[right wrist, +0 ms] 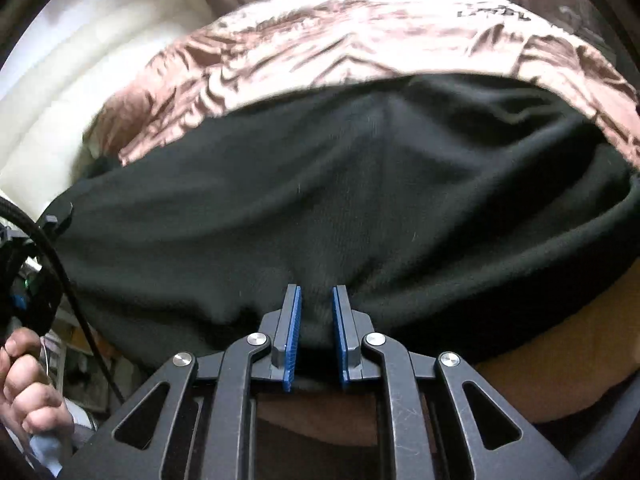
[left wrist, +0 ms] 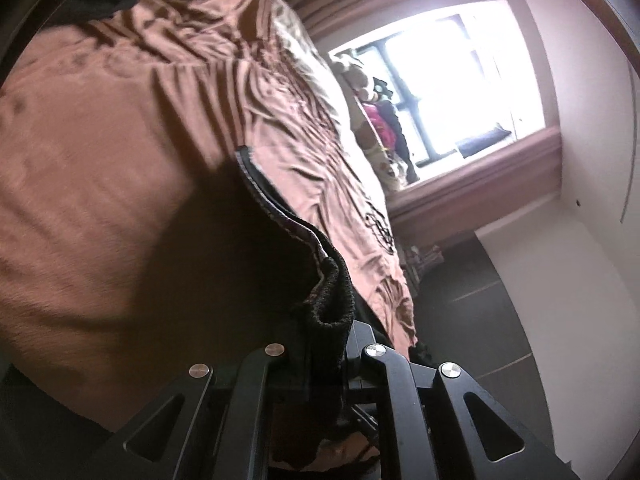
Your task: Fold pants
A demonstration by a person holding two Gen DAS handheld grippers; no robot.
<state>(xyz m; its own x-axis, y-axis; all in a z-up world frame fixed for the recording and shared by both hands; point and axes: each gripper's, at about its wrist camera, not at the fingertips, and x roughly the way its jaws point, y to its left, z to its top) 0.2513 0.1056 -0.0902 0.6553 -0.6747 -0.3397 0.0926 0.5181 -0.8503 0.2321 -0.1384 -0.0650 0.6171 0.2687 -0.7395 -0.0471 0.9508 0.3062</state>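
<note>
1. The right claw (right wrist: 316, 328) is clamping a bunched pinch of the black pants (right wrist: 320, 184) between its blue pads (right wrist: 294, 336); the two pads are standing close together with a ridge of fabric pressed between them.
2. In the right wrist view, the black pants are spreading wide across the bed in front of the claw, lying over the crumpled brown bedspread (right wrist: 320, 48), with creases radiating up from the pinched spot.
3. The far edge of the pants is running across the bed, leaving a band of bedspread showing beyond it toward the far side of the bed.
4. The left claw (left wrist: 324, 344) is gripping a dark, ribbed edge of the pants (left wrist: 332, 292); its fingertips are hidden under the cloth, which is bunching up between the arms of the claw.
5. In the left wrist view, a stitched seam of the pants is rising from the claw over the bedspread (left wrist: 120, 128), near the side edge of the bed.
6. Beyond that edge, dark floor tiles (left wrist: 480, 308) and a bright window (left wrist: 460, 80) are showing.
7. A hand (right wrist: 24, 380) is showing at the lower left of the right wrist view, beside a black cable (right wrist: 64, 280).
</note>
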